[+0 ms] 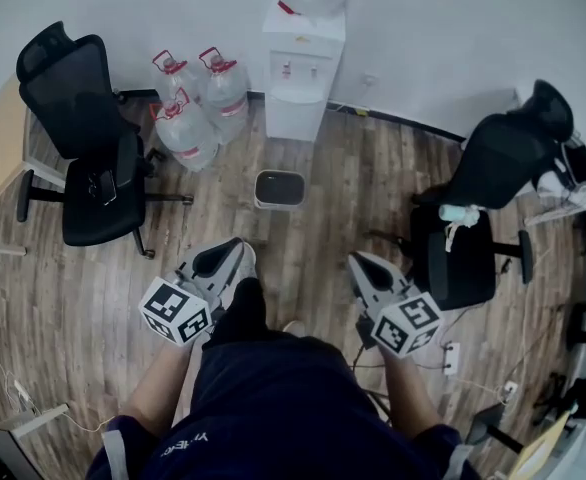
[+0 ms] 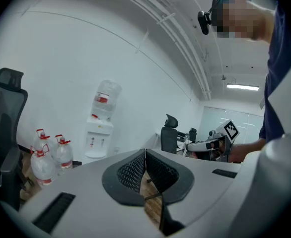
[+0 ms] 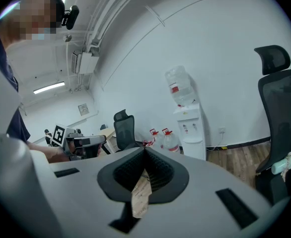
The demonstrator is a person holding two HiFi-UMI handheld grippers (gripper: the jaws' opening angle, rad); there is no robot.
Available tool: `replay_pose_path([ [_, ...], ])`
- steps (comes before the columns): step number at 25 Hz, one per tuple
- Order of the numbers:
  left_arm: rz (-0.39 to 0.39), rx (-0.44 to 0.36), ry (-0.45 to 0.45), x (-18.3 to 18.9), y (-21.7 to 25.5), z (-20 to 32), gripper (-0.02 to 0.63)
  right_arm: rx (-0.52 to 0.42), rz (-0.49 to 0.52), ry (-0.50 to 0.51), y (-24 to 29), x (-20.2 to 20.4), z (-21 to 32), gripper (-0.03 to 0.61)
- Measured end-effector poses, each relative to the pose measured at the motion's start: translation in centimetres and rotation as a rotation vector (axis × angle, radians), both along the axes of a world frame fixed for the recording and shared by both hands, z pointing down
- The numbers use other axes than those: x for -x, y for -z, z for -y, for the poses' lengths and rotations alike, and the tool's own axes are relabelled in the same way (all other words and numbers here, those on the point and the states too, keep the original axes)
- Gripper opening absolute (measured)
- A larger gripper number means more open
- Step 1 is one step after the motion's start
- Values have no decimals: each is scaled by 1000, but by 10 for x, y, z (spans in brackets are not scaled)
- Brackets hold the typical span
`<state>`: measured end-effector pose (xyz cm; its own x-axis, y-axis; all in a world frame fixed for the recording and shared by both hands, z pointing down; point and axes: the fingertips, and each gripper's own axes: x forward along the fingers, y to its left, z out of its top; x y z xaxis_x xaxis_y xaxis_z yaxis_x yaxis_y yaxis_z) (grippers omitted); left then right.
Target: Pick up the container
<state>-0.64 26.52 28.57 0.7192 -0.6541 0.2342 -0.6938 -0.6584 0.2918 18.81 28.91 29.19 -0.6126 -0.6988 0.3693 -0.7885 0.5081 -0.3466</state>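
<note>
Both tools are up in front of me over the brown wood-plank floor [image 1: 323,198]. On the left tool [image 1: 235,251] the jaws are pressed fully together, the ribbed black pads meeting at one seam. Nothing is caught in them, just a sliver of floor showing below the seam. Same on the right tool [image 1: 358,263]: jaws tight together, holding nothing.

My landmark is the tall white water dispenser [image 1: 303,73] against the white wall. The small dark rectangular container with a pale rim [image 1: 279,189] sits upright on the floor just in front of the dispenser, on my side of it.

Both tools are well short of the container, much nearer me than the dispenser, and neither touches it. The left tool is off to the left of the dispenser's line, the right tool off to the right.

Three clear plastic water jugs with red caps [image 1: 195,113] stand clustered just left of the dispenser. A black mesh office chair [image 1: 88,148] is further left of it, and a second black office chair [image 1: 483,208] is well off to its right.
</note>
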Motion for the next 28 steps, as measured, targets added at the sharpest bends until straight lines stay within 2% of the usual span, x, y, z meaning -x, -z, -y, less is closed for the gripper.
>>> replay_pose_path([
  [7, 13, 64, -42, 35, -34, 99, 26, 63, -2, 17, -21, 55, 97, 14],
  [14, 21, 118, -80, 63, -60, 178, 26, 115, -39, 6, -37, 91, 186, 12],
  [21, 27, 155, -130, 83, -78, 238, 26, 191, -62, -28, -61, 114, 244, 14],
  [28, 56, 194, -166, 97, -107, 277, 26, 257, -91, -62, -92, 119, 271, 13],
])
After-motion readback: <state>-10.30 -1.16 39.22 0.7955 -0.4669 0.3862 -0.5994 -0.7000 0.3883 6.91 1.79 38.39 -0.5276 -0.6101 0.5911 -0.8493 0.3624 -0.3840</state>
